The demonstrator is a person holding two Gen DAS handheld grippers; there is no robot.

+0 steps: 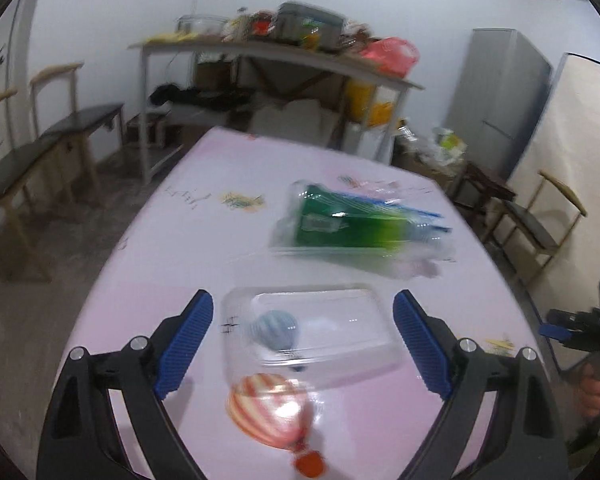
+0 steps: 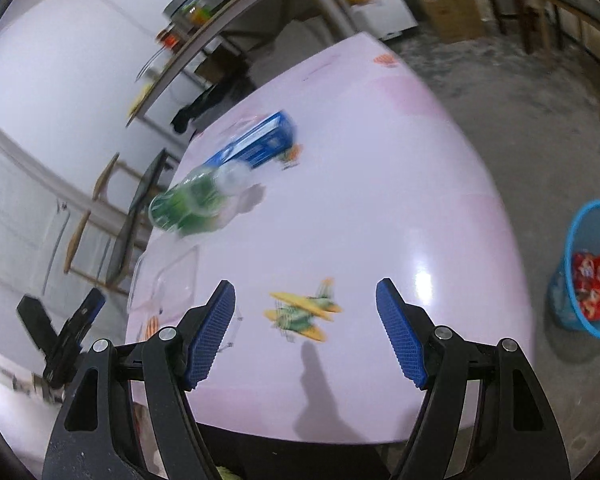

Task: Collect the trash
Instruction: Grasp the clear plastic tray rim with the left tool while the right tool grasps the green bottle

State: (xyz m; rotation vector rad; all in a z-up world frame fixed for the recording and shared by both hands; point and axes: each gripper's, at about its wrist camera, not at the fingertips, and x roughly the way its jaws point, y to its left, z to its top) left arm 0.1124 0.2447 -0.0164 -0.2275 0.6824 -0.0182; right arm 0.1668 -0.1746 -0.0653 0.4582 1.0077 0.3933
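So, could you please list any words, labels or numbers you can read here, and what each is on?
None can be read.
Green bottle label: blurred.
Blue box: print blurred.
Red packet in the blue bin: lettering too small.
Scribbles on the tablecloth: illegible.

A home storeroom: cluttered shelf table, chairs, grey fridge.

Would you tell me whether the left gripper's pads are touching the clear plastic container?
Apart. The left wrist view shows the left gripper open, with pink table visible between each pad and the clear plastic container.
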